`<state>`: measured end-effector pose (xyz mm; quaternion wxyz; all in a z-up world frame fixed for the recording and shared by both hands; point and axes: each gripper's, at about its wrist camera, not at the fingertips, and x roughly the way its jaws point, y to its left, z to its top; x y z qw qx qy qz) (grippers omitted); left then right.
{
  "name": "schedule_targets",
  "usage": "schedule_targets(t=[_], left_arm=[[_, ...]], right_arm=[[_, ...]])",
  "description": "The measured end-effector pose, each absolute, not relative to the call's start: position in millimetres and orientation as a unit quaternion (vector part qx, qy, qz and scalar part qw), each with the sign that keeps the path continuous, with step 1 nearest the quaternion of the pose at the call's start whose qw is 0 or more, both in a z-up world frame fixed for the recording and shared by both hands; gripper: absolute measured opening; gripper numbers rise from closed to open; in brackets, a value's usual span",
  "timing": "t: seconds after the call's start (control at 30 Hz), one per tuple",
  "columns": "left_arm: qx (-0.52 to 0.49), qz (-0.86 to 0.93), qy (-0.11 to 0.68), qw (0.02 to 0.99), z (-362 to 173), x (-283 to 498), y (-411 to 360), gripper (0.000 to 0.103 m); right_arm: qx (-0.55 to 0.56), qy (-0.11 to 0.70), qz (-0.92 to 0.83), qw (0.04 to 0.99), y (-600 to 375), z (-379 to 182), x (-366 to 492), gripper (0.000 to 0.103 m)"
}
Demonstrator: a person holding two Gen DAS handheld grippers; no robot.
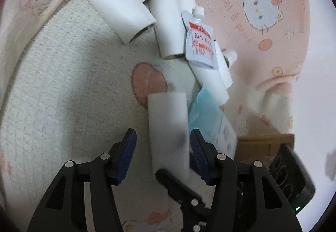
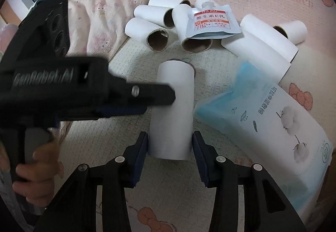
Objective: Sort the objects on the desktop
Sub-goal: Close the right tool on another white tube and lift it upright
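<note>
white cardboard tube (image 2: 172,110) stands upright on the cream fleece blanket (image 2: 147,190) on the bed, between the tube pile (image 2: 159,26) behind and the blue-and-white soft tissue pack (image 2: 271,120) just to its right. right gripper (image 2: 170,143): jaws part open, pads bracketing the tube's lower end, left pad about touching, right pad looks a hair off, no firm clamp visible. left gripper (image 1: 163,143): jaws wider than the tube, left pad clearly apart, right pad close; not holding it. judgement: tube is very light, hollow, thin-walled, smooth paper skin, so it crushes easily and tips on the soft blanket. take it mid-body across the diameter, gentle squeeze only. white spouted pouch with orange label (image 2: 211,21) lies on the pile, floppy, likely slippery.
</note>
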<state>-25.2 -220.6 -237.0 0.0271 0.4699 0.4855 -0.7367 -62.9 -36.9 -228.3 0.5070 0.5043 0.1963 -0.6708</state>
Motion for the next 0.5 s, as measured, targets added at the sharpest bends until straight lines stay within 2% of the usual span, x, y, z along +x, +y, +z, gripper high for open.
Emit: schedule_targets(t=[0.07, 0.5], left_arm=[[0.472, -0.734, 0.489, 0.023, -239.3, -30.9, -220.4, 0.042], [0.47, -0.761, 0.447, 0.021, -237.0, -40.3, -208.2, 0.042]], right_arm=[[0.516, 0.19, -0.666, 0.505, -36.1, -230.6, -65.4, 0.041], [0.546, 0.174, -0.654, 0.494, -32.9, -239.4, -76.7, 0.041]])
